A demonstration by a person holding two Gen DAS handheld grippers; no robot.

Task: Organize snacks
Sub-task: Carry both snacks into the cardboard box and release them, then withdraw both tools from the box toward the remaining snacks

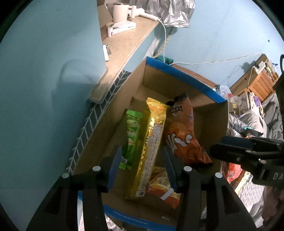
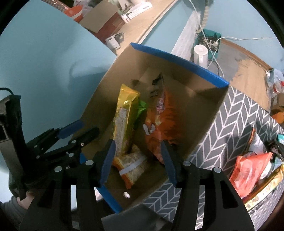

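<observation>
A cardboard box with blue-taped rims (image 1: 184,74) (image 2: 179,60) holds several snack bags: a green bag (image 1: 132,138) (image 2: 142,108), a long yellow pack (image 1: 150,142) (image 2: 124,117), an orange chip bag (image 1: 184,138) (image 2: 159,128) and a small orange packet (image 1: 163,188) (image 2: 133,165) on the bottom. My left gripper (image 1: 142,170) is open and empty above the box's near edge. My right gripper (image 2: 138,160) is open and empty over the box's near side; it also shows in the left wrist view (image 1: 236,147). The left gripper shows in the right wrist view (image 2: 74,133).
The box stands on a grey chevron-patterned surface (image 2: 230,128). A red snack bag (image 2: 248,170) and other packets lie to the right. A shelf (image 1: 124,46) with a white mug (image 1: 120,11) runs along the blue wall. White cables (image 2: 218,53) lie behind the box.
</observation>
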